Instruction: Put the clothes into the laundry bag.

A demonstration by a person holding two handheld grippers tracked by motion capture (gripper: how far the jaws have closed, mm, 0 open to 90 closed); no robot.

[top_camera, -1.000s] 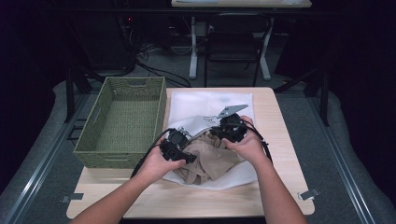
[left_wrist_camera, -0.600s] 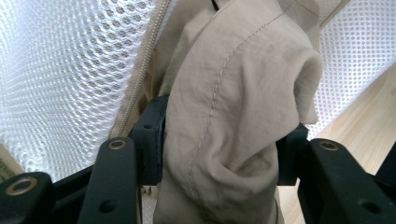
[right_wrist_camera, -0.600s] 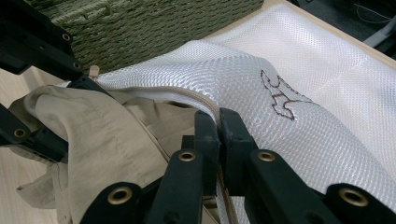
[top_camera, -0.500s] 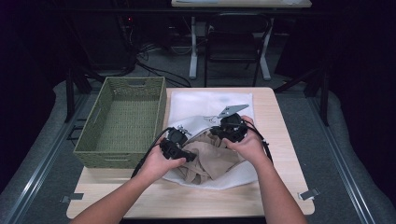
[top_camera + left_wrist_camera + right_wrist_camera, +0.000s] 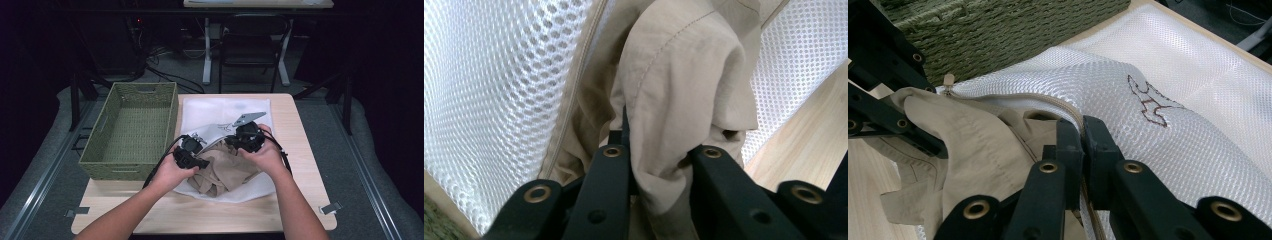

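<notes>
- My forearms come in from the near edge of the table (image 5: 300,130), one gripper in each hand.
- My left gripper (image 5: 659,150) has just been closing, and a fold of the beige garment (image 5: 684,90) sits bunched between its jaws, which now pinch the cloth. From above, this gripper (image 5: 192,159) sits at the left side of the crumpled garment (image 5: 225,172).
- The garment lies in the mouth of the white mesh bag (image 5: 225,112), part of it spilling out toward me over the bag's lower layer, just right of the basket.
- My right gripper (image 5: 1082,131) is clamped tight on the zippered edge of the mesh bag (image 5: 1168,140), its jaws almost meeting on the rim. From above, it (image 5: 245,140) holds that upper edge lifted off the garment.
- In the right gripper view the beige cloth (image 5: 973,145) lies under the raised rim, and my left gripper (image 5: 923,140) shows at the left, on the cloth.
- A small brown stitched mark (image 5: 1148,100) sits on the mesh near the held edge.
- The bag stretches away from me flat across the middle of the table.
- The green woven basket (image 5: 132,127) stands on the left part of the table, just beside the bag.
- Beyond the table stand a chair (image 5: 250,45) and a second table (image 5: 250,4), on the floor.
</notes>
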